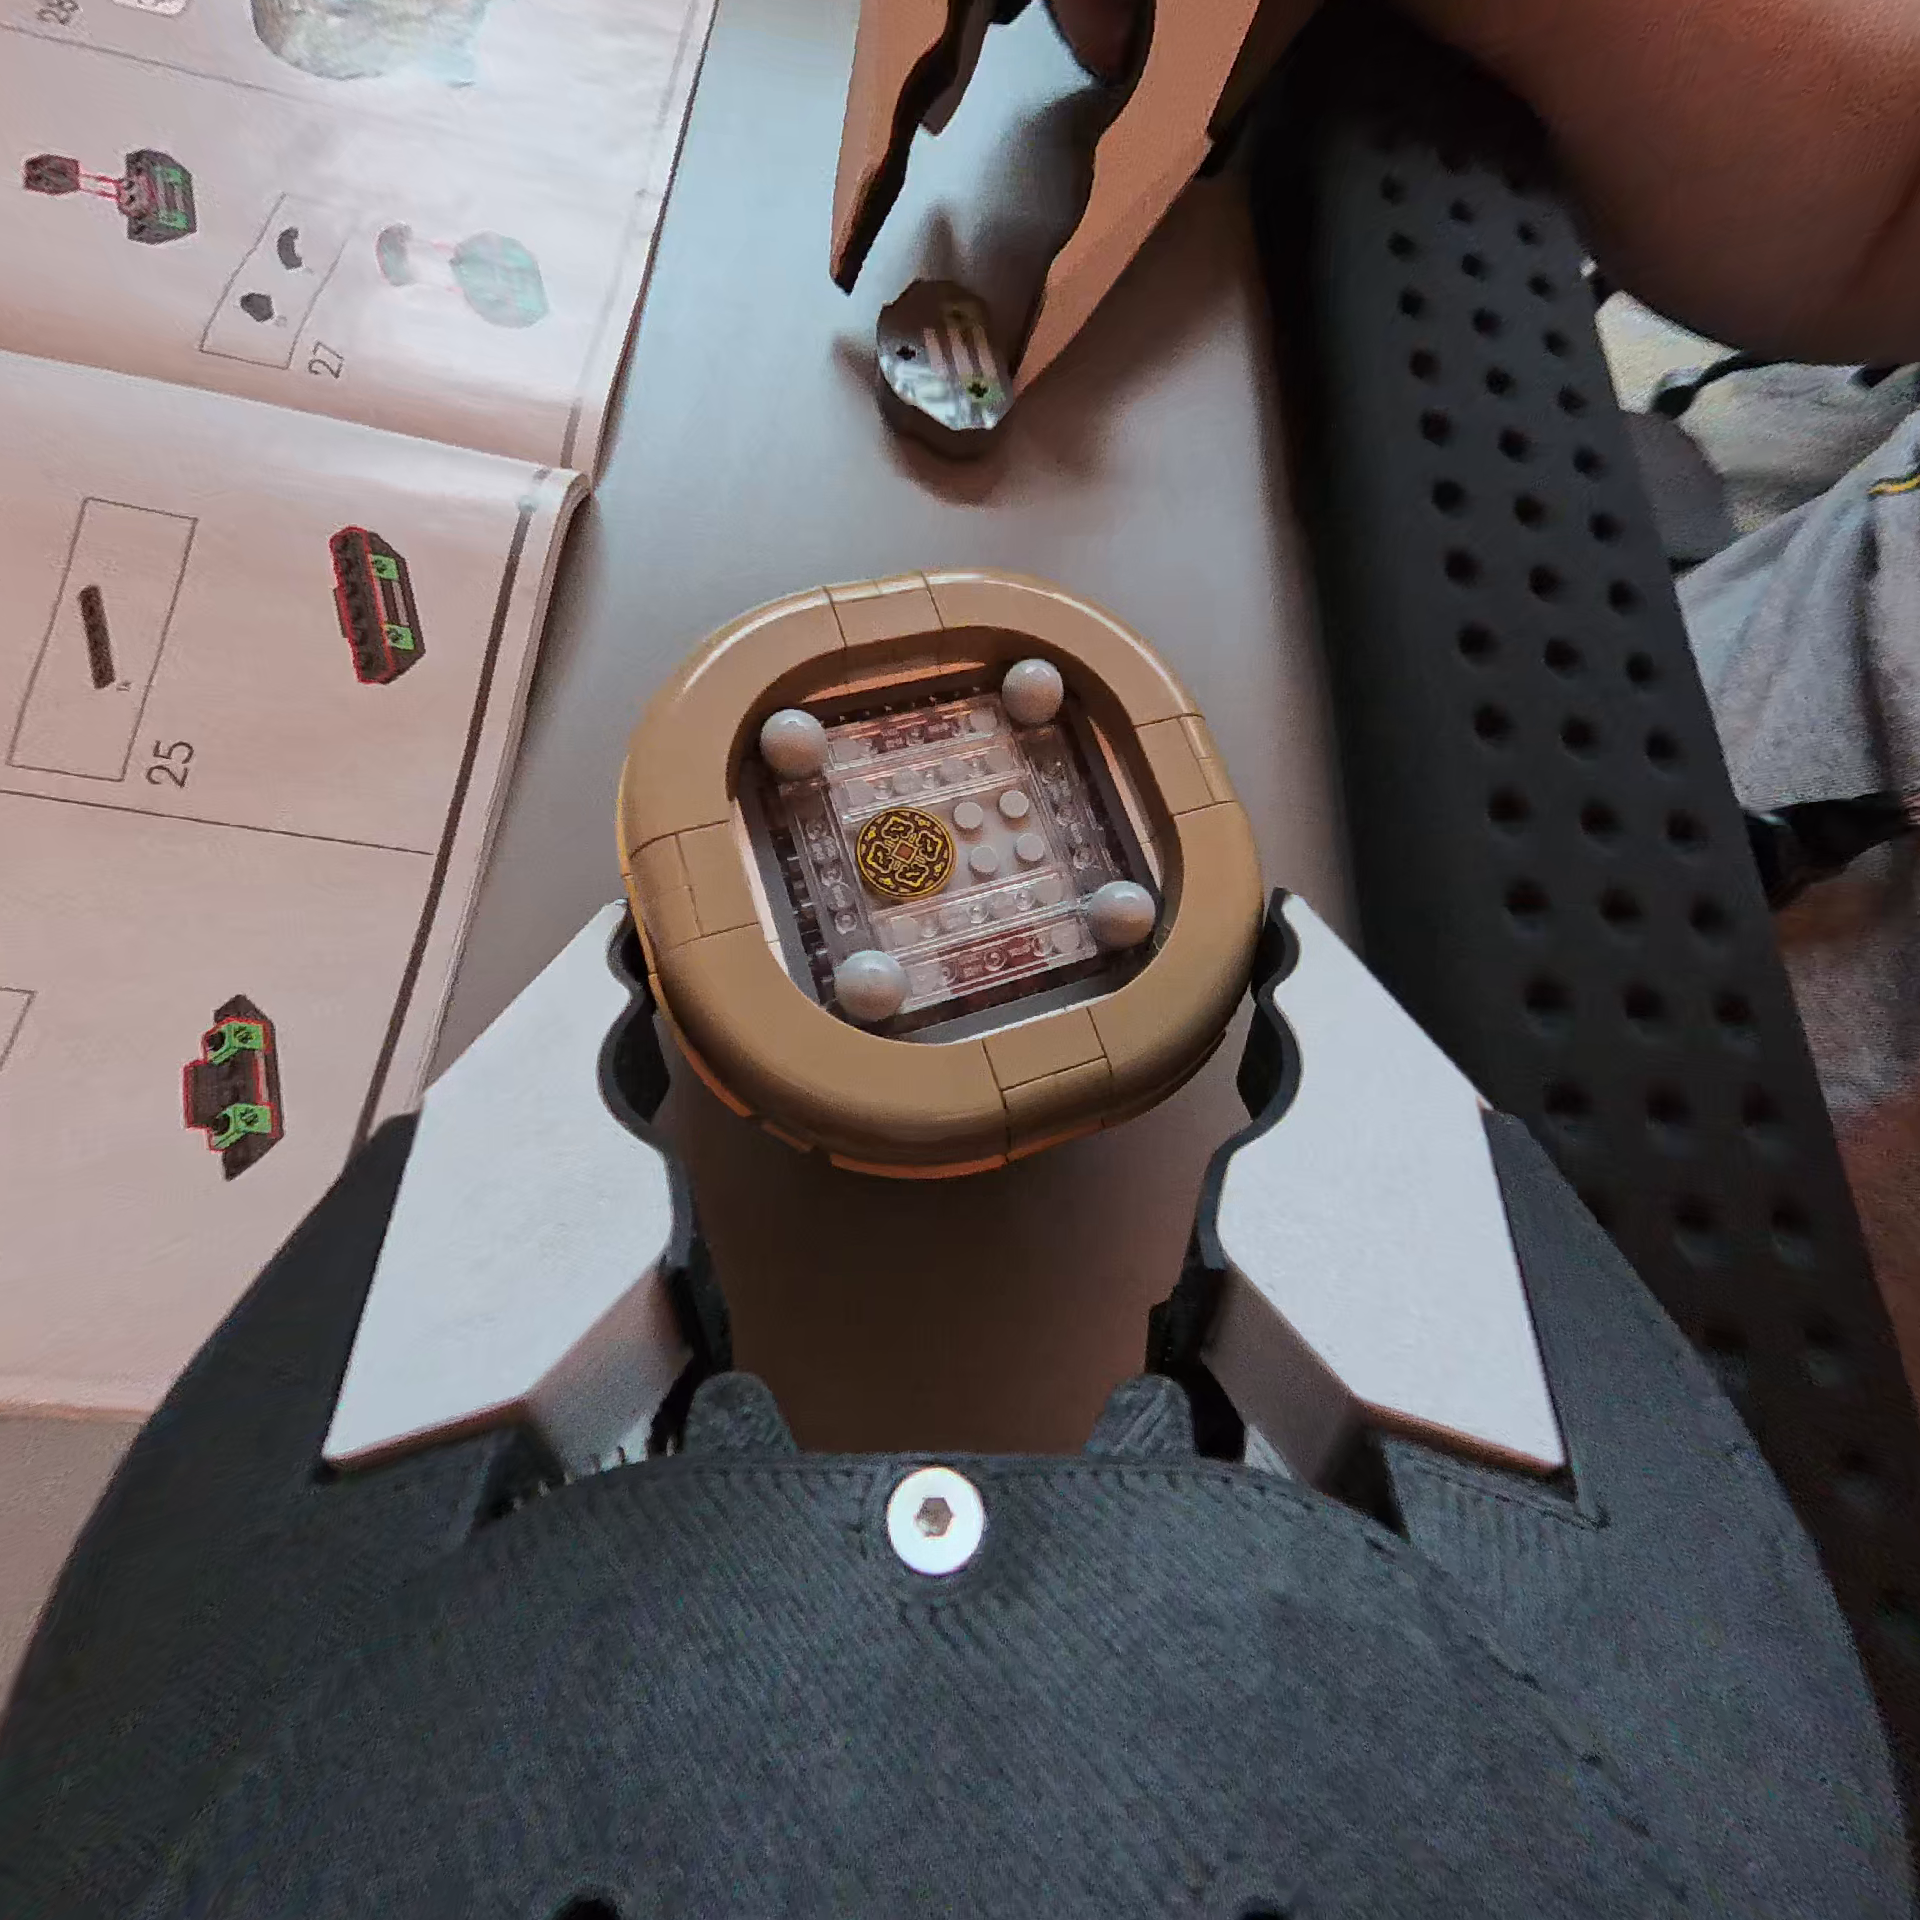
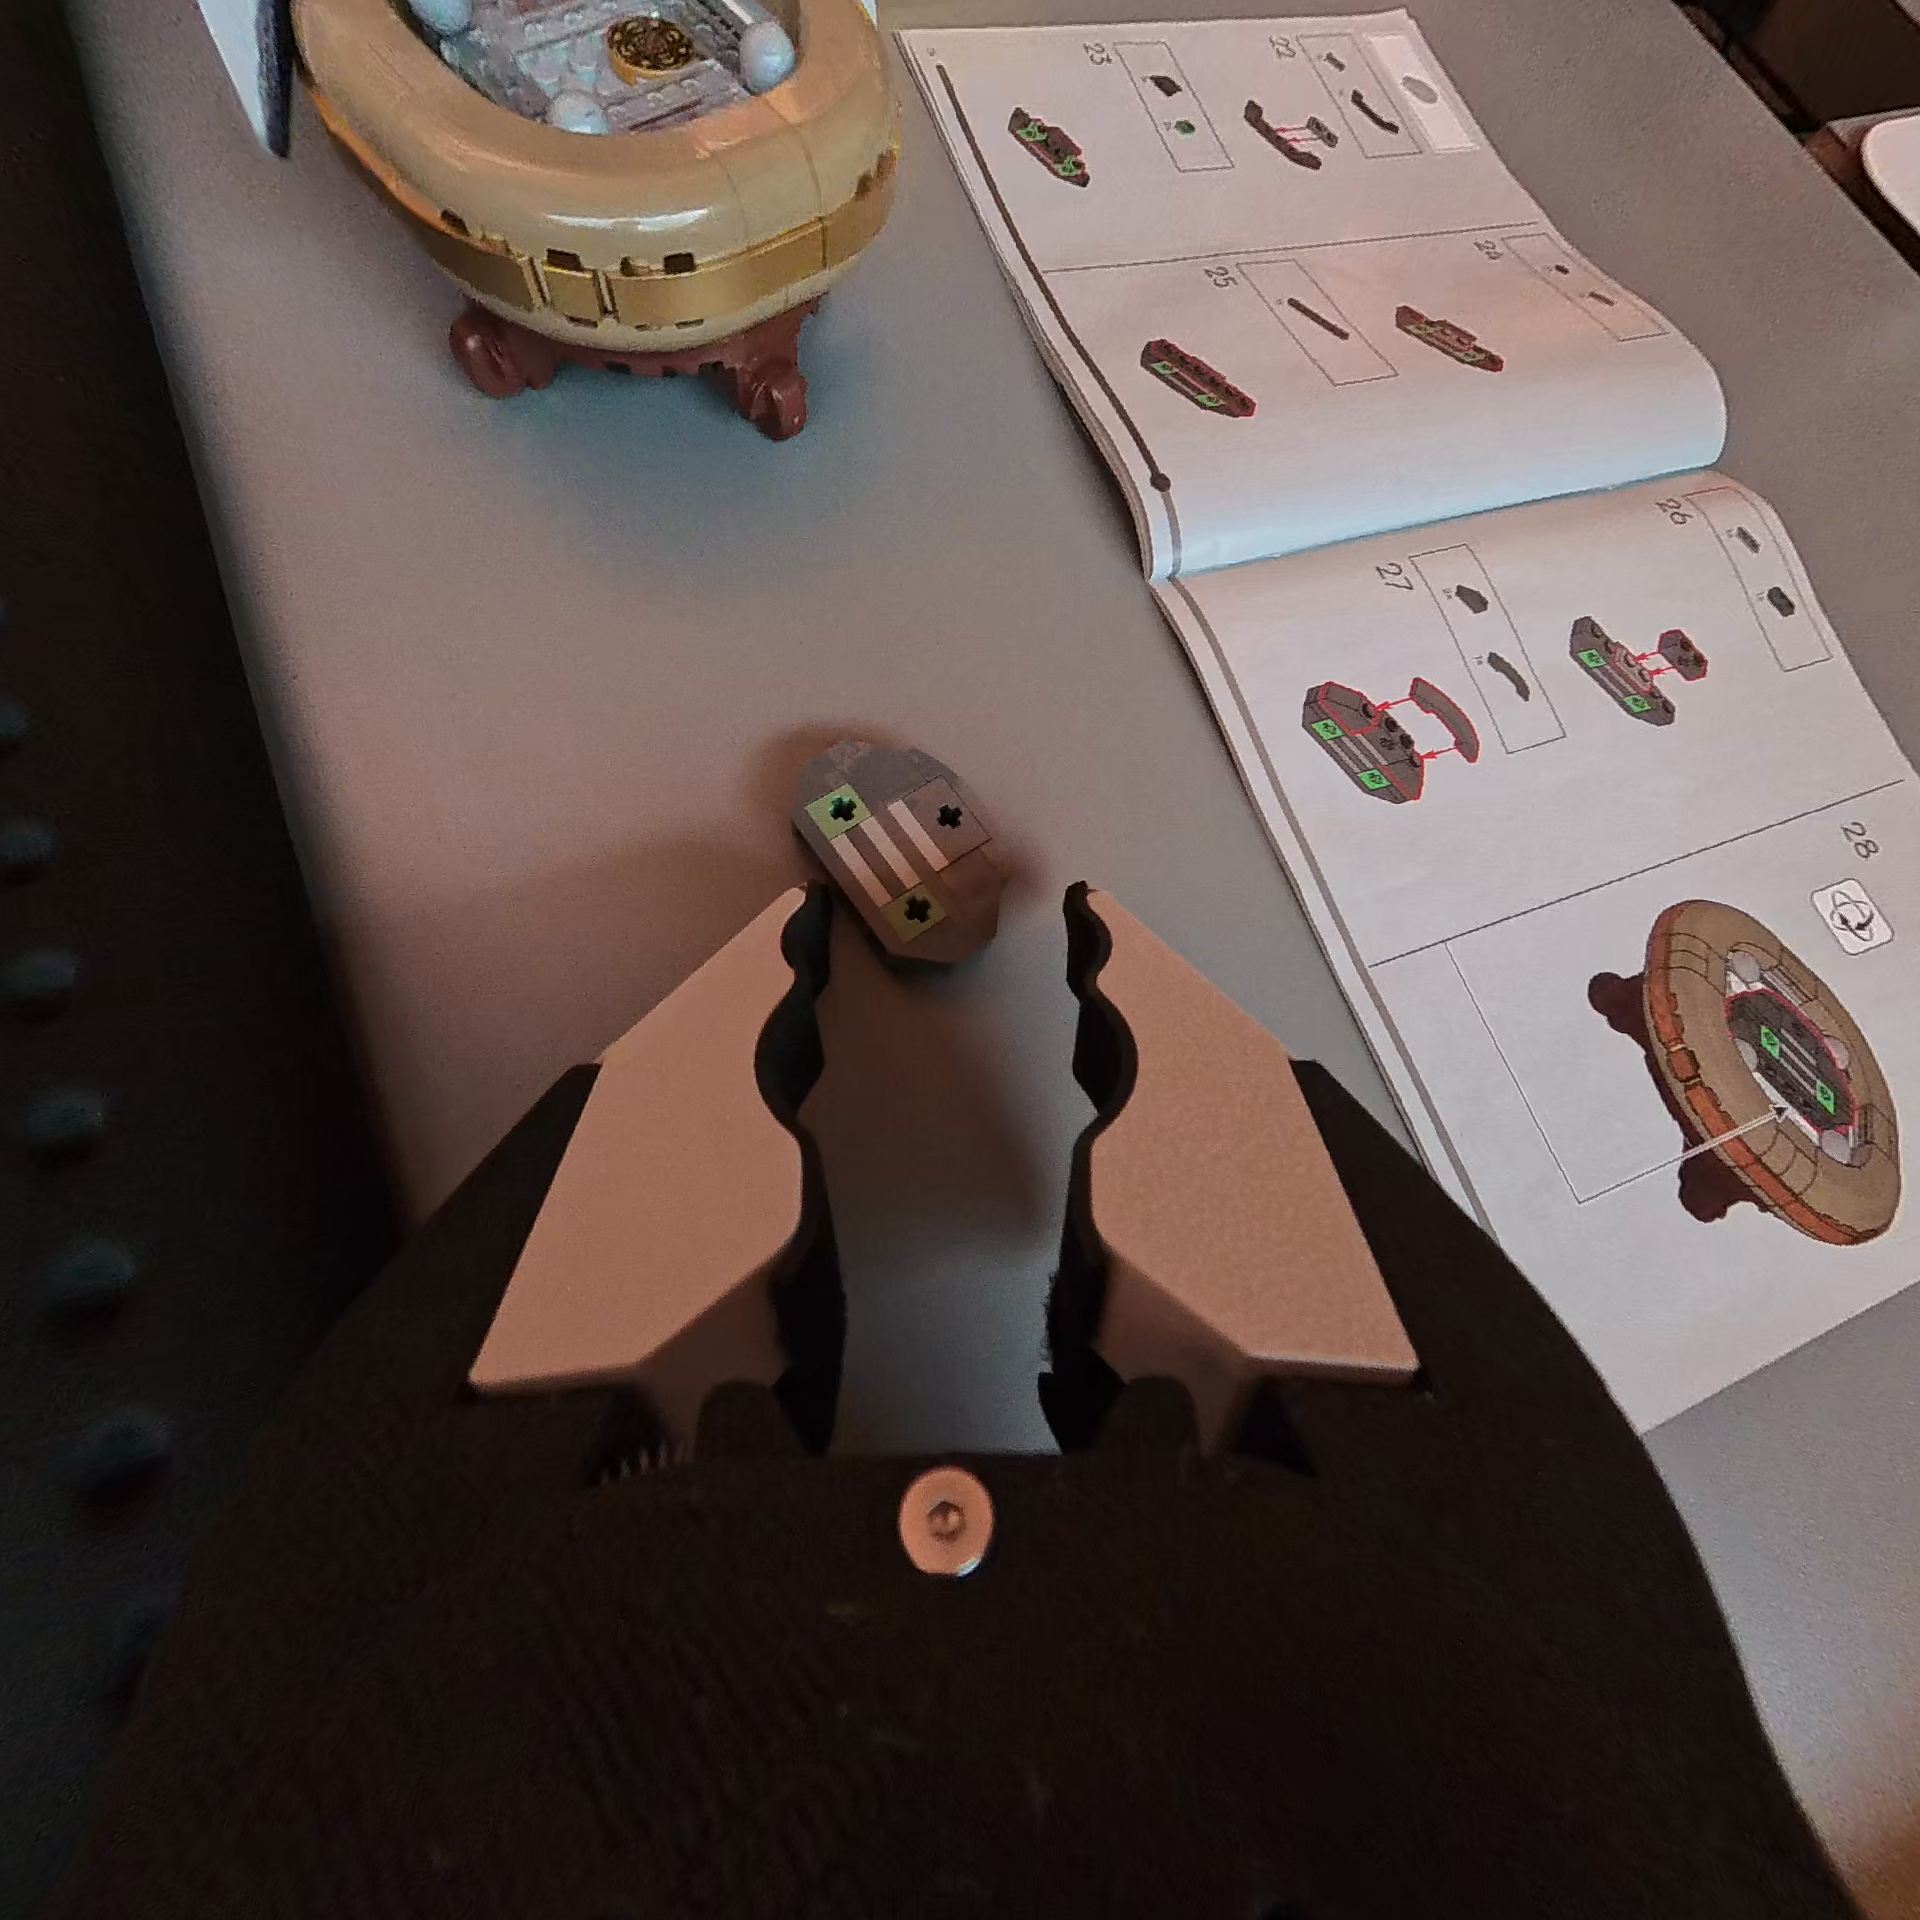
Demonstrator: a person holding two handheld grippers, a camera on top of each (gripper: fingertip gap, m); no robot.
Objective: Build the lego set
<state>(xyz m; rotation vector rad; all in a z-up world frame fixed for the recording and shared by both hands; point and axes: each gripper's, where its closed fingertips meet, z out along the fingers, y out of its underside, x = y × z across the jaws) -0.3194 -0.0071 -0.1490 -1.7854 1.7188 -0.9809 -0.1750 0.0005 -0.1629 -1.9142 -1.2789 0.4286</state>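
Note:
A tan round Lego pot [image 1: 940,1081] stands on the grey table [image 1: 748,416]. Inside it are clear plates, a gold coin tile [image 1: 904,852] and several grey domes. My left gripper [image 1: 948,935] is shut on the pot, with one finger on each side of it. The pot also shows in the right wrist view [image 2: 623,218], standing on brown feet. A small dark brown Lego sub-assembly [image 2: 899,852] with green cross-hole tiles lies on the table. My right gripper [image 2: 945,899] is open just behind it, and the left fingertip [image 2: 816,914] touches it. In the left wrist view the right gripper [image 1: 935,312] is beyond the pot, over the sub-assembly [image 1: 940,369].
An open instruction booklet [image 2: 1455,644] lies on the table to the right of the right gripper and left of the pot [image 1: 260,582]. A black perforated chair part [image 1: 1507,644] runs along the table's edge. A person's arm [image 1: 1714,156] and grey cloth [image 1: 1808,644] are beyond it.

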